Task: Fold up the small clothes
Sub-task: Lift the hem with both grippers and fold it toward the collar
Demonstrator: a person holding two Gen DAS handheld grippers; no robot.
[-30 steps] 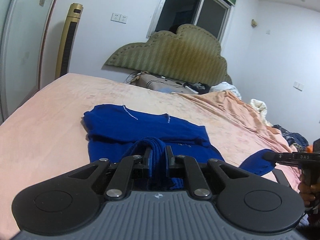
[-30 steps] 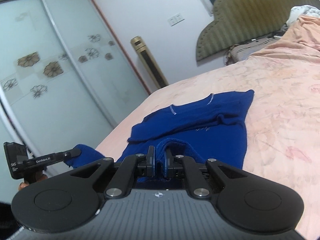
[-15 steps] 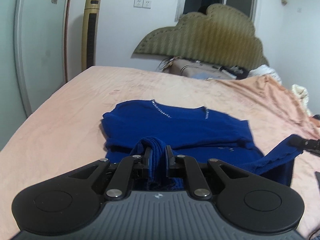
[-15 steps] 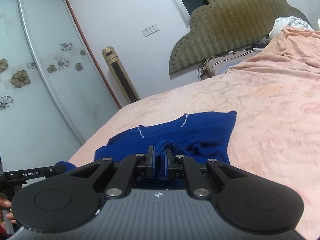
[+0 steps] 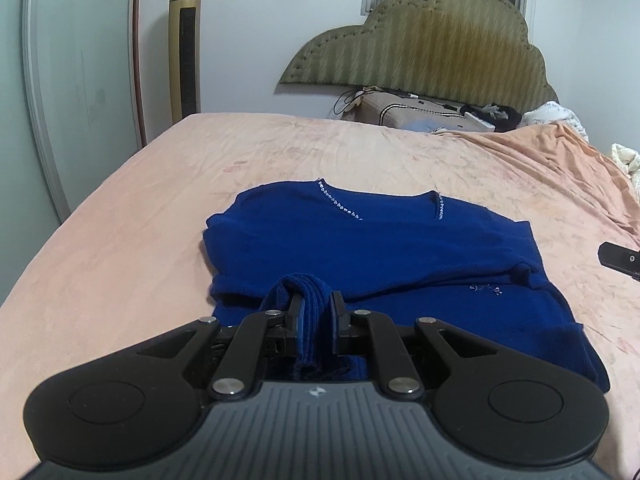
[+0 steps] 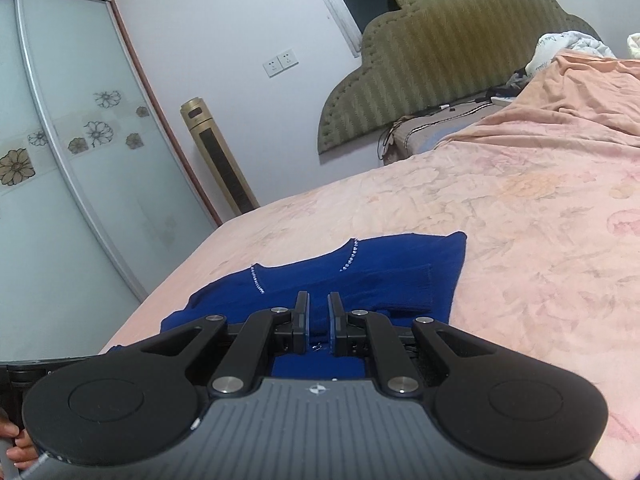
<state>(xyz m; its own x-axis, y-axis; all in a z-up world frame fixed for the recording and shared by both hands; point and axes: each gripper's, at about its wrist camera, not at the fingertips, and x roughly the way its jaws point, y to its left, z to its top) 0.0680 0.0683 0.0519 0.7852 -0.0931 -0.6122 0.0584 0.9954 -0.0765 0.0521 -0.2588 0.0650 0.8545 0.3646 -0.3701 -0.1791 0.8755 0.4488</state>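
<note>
A blue knit sweater [image 5: 360, 248] with a beaded neckline lies on the pink bedspread [image 5: 120, 248], sleeves folded in. My left gripper [image 5: 314, 306] is shut on a bunched ribbed fold of its near hem, which sticks up between the fingers. In the right wrist view the sweater [image 6: 400, 264] lies just ahead, and my right gripper [image 6: 318, 308] is shut low over it, with blue cloth filling the narrow gap between the pads. The right gripper's tip [image 5: 620, 262] shows at the left wrist view's right edge. The left gripper [image 6: 24, 372] and a hand [image 6: 16, 448] show at bottom left.
A gold tower unit [image 5: 184, 44] and glass wardrobe doors [image 6: 60, 160] stand left of the bed. The green headboard [image 5: 420, 44] leans on the far wall, over a cluttered stand [image 5: 400, 108]. Crumpled white bedding [image 6: 568, 48] lies at the far right.
Both grippers carried the hem forward over the sweater toward its neckline and tipped downward. The raised stretch of cloth between them has dropped; the hem no longer sticks up past the right fingers.
</note>
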